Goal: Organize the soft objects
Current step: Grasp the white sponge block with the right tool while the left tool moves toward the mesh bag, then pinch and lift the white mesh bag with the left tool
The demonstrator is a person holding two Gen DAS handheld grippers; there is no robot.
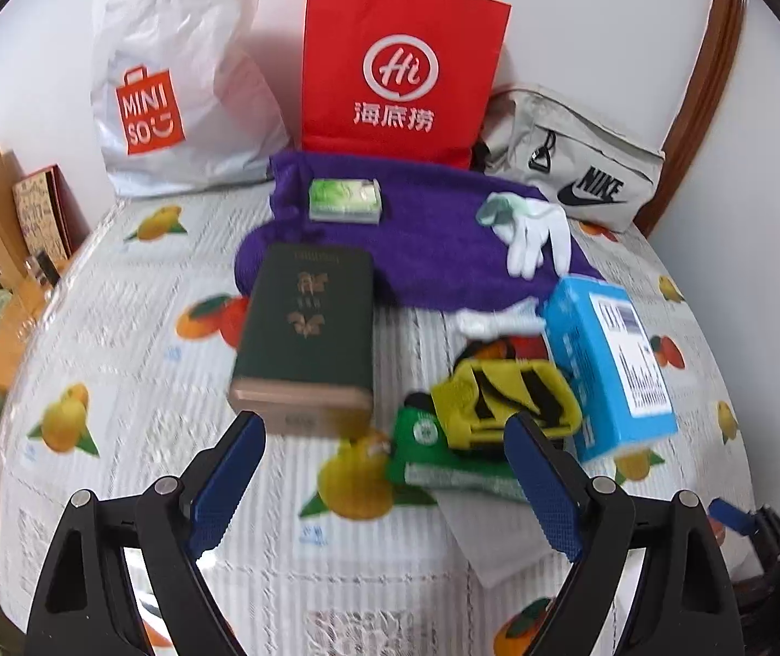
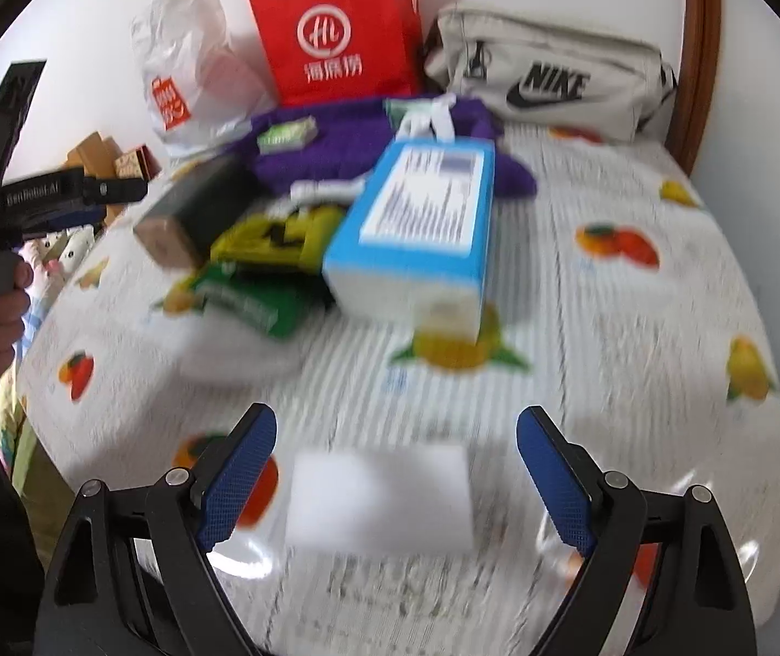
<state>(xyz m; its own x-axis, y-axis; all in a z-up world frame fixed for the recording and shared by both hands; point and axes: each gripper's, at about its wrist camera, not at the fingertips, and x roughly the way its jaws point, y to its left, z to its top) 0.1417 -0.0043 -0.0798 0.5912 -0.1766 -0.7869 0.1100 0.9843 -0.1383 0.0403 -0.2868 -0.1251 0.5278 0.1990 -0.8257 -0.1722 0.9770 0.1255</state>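
Observation:
A purple towel [image 1: 434,229] lies at the back of the bed, also in the right wrist view [image 2: 357,136]. A white glove [image 1: 532,229] lies on it. Yellow-and-black socks [image 1: 505,393] rest on a green pack [image 1: 444,459]; the socks also show in the right wrist view [image 2: 275,238]. My left gripper [image 1: 384,443] is open and empty, just short of the socks and a dark green box [image 1: 308,333]. My right gripper [image 2: 395,443] is open and empty, above a blurred white pad [image 2: 382,497]. The left gripper also shows in the right wrist view [image 2: 56,197].
A blue box [image 1: 609,366] sits right of the socks, also in the right wrist view [image 2: 417,229]. A Miniso bag [image 1: 171,87], a red paper bag [image 1: 401,65] and a grey Nike pouch [image 1: 576,164] stand along the back wall. A small green pack [image 1: 343,199] lies on the towel.

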